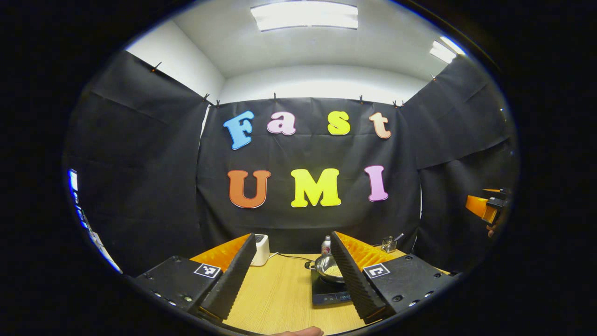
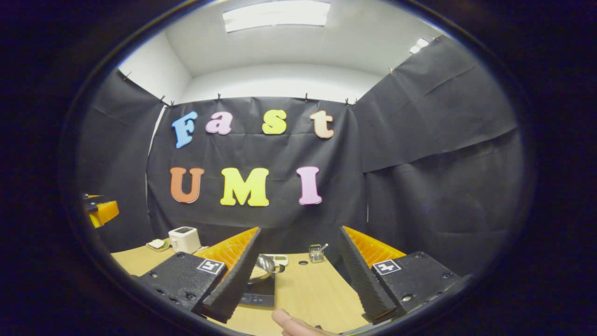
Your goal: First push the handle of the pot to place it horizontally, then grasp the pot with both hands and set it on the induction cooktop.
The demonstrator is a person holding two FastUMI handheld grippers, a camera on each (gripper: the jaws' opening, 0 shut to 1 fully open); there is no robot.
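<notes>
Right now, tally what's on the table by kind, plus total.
Pot: 1
Cooktop: 1
Toaster: 1
Bottle: 1
Glass jar with a spoon: 1
Small plate: 1
Total: 6, all on the table; the pot already sits on the cooktop.

Bright overhead light, fisheye-warped edges

White toaster (image 2: 184, 239) at the counter (image 1: 280, 294) back edge, small plate (image 2: 157, 244) just beside it. Clear jar with a utensil (image 2: 316, 252) farther right; bottle (image 1: 326, 245) at back, ceiling lights (image 1: 304, 15) on.
</notes>
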